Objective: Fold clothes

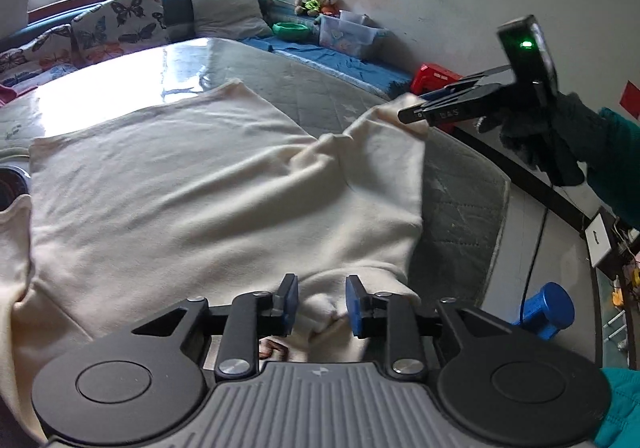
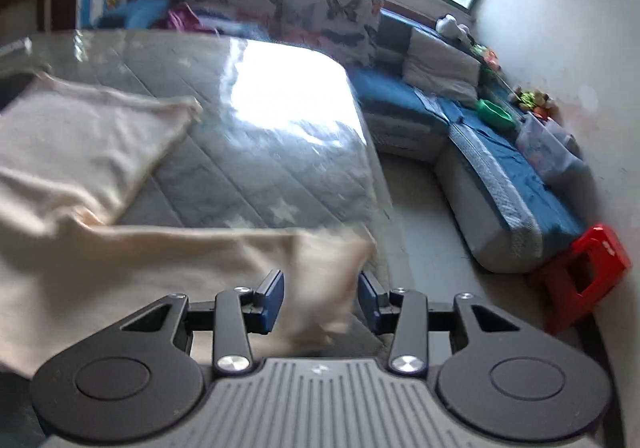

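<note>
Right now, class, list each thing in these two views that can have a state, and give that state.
Cream garment: spread on the mattress, one corner lifted.
Left gripper: open, fabric between its fingers.
Right gripper: fingers apart around the raised corner; whether it grips cannot be told.
Mattress: flat, glossy cover.
Red stool: lying on its side on the floor.
</note>
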{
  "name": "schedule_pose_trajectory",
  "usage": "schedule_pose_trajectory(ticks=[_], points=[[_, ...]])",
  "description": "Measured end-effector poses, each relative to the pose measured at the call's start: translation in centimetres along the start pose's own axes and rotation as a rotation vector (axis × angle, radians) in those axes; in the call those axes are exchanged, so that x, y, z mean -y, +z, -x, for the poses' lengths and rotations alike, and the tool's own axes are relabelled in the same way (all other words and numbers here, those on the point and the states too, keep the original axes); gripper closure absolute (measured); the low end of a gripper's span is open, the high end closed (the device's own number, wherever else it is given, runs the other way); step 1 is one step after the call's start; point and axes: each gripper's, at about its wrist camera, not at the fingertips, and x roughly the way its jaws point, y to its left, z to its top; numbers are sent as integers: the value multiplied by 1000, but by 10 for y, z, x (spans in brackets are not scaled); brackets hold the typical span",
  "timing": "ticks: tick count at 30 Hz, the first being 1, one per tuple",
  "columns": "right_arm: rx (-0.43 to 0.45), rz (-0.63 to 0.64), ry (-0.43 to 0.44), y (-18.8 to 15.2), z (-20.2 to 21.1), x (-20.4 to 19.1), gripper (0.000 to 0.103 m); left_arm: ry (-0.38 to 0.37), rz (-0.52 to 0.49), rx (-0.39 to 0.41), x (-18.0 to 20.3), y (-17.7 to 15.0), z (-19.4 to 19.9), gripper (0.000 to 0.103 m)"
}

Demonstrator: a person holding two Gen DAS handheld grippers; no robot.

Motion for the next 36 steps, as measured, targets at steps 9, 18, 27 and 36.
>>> schedule_pose_trajectory(ticks=[9, 18, 27, 36], points=[[-25, 44, 66, 1, -10, -17, 55, 316, 103, 98, -61, 25, 27, 71], [-30, -55, -35, 0, -12, 9, 54, 525, 298, 91, -144, 37, 21, 71], [25, 57, 124, 0, 16, -41, 53, 523, 350, 78, -161, 37, -7, 77], [9, 77, 143, 2, 11, -56, 52, 541, 430, 208, -172, 24, 41, 100]])
